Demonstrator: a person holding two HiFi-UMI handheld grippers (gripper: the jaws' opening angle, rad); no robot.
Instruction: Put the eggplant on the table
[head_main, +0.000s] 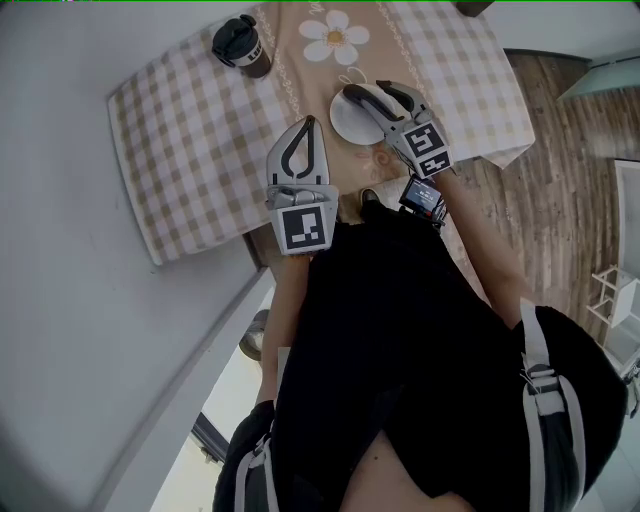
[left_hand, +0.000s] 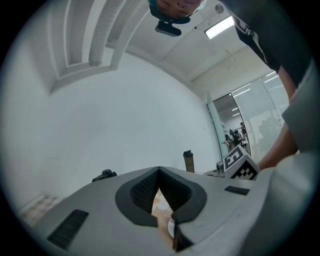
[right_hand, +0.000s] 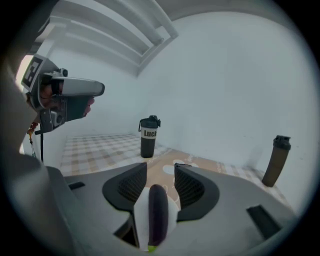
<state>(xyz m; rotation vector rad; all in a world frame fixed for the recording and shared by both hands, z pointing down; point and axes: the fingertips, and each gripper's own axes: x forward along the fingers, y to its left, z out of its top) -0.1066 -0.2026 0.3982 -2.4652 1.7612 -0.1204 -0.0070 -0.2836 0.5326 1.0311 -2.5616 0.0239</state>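
Purple oblong eggplant (right_hand: 157, 216) on plate (right_hand: 140, 217)

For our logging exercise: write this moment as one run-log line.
left hand-held gripper: shut, empty | right hand-held gripper: open around eggplant | eggplant: on plate

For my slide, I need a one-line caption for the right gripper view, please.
Right gripper, fingers apart, poised over the eggplant on its white plate.

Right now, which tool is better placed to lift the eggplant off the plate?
Right. The right tool hangs open over the eggplant on the white plate; the left tool is shut, off beside the plate.
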